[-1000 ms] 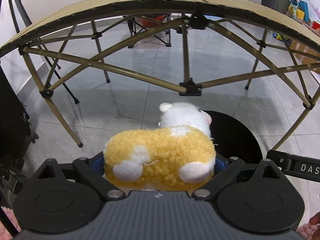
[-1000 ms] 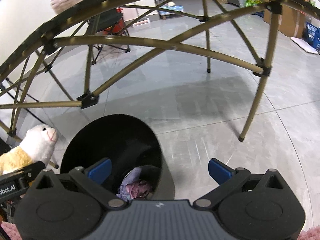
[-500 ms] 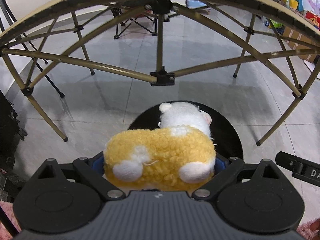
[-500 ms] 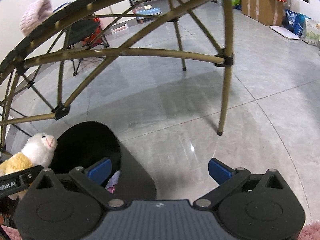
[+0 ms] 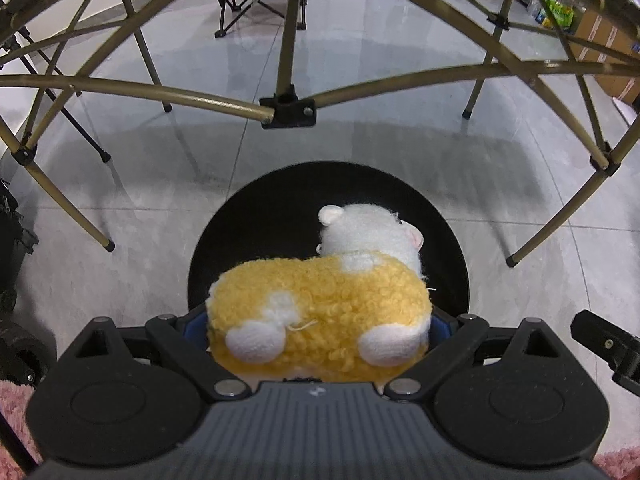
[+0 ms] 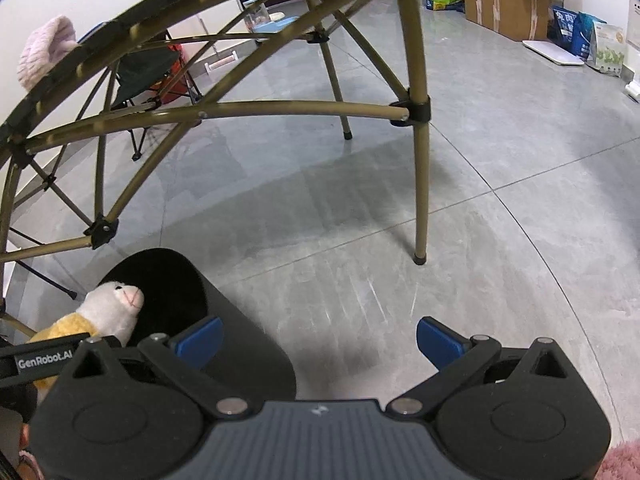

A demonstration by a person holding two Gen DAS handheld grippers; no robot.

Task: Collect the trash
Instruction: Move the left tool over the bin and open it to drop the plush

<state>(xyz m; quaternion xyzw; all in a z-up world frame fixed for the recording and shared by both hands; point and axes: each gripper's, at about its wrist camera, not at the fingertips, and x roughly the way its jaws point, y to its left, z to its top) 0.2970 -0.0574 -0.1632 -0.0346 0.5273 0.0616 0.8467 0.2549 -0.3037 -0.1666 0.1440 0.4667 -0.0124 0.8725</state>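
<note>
I'm squeezing a fuzzy yellow-and-white plush sheep (image 5: 320,308) in my left claw (image 5: 320,328) over the black bin (image 5: 256,216); right claw (image 6: 320,340) is gaping wide, empty.

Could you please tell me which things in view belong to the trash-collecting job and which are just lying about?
In the job: plush sheep, left gripper, black bin.
Lying about: folding table frame, cardboard boxes, folding chair.

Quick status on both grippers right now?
Left gripper: shut on the plush sheep, above the black bin.
Right gripper: open, holding nothing.
</note>
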